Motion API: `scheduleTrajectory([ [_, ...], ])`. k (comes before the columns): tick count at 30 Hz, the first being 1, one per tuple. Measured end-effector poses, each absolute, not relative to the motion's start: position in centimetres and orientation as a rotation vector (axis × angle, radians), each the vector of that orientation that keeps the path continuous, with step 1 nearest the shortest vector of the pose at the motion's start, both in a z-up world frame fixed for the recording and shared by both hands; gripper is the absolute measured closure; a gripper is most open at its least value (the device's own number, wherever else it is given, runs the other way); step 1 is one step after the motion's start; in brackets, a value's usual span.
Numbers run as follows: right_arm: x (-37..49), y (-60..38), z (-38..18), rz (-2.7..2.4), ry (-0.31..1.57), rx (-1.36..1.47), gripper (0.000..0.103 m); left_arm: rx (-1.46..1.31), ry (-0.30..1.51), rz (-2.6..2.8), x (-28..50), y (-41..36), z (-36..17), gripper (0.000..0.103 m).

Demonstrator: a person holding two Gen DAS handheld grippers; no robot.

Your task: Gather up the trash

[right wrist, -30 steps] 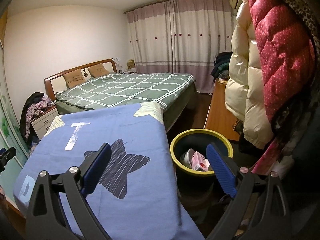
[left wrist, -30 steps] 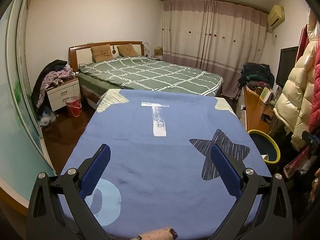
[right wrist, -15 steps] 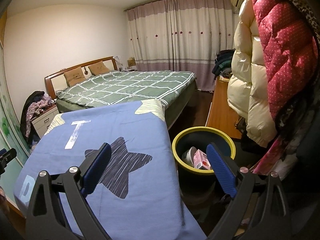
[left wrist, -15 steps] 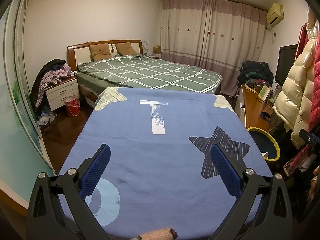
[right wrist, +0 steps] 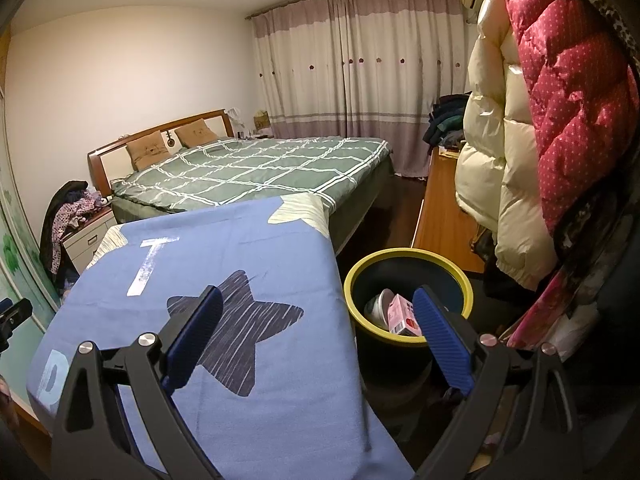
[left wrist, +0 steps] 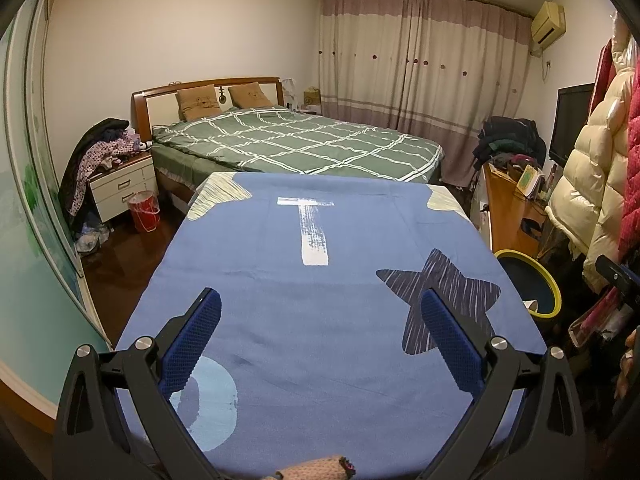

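Left tongs (left wrist: pixel 320 336) spread apart, empty, above blue-clothed tabletop (left wrist: pixel 320 320), right tongs (right wrist: pixel 316 334) likewise apart, yellow-rimmed bin (right wrist: pixel 404 258) just beyond, pink carton (right wrist: pixel 402 314) inside

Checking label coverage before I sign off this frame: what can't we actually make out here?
- Trash bin contents: right wrist view, the right gripper finger covers part of the pink carton; the bottom is unseen.
- Same bin in left wrist view: the blue cloth hides its near side.
- Knitted item: cut by the bottom edge.
- Desk clutter: too small.
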State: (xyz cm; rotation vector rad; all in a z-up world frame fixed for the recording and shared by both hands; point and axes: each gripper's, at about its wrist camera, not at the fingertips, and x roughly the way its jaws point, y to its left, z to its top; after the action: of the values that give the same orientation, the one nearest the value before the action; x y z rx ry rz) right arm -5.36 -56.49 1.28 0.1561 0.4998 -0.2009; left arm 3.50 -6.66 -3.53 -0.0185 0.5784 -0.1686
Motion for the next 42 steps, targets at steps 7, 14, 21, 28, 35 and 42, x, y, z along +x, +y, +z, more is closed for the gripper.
scheduleTrajectory([
  [7,-5.21,-56.54,1.09,-0.198,0.504,0.160,0.012,-0.020,0.580,-0.167,3.60,-6.68,-3.45,0.005],
  [14,-5.08,-56.50,0.96,-0.197,0.507,0.161,0.012,-0.018,0.581,-0.165,3.66,-6.70,-3.55,0.005],
  [21,-4.89,-56.40,0.71,-0.196,0.511,0.163,0.012,-0.009,0.585,-0.165,3.82,-6.53,-3.74,0.005],
  [28,-4.85,-56.39,0.66,-0.195,0.513,0.164,0.012,-0.010,0.585,-0.164,3.81,-6.58,-3.70,0.005],
  [35,-4.80,-56.36,0.60,-0.194,0.513,0.164,0.012,-0.037,0.575,-0.195,3.49,-6.18,-3.45,0.005],
  [42,-4.79,-56.30,0.51,-0.194,0.514,0.164,0.012,-0.035,0.575,-0.193,3.51,-6.07,-3.33,0.005],
])
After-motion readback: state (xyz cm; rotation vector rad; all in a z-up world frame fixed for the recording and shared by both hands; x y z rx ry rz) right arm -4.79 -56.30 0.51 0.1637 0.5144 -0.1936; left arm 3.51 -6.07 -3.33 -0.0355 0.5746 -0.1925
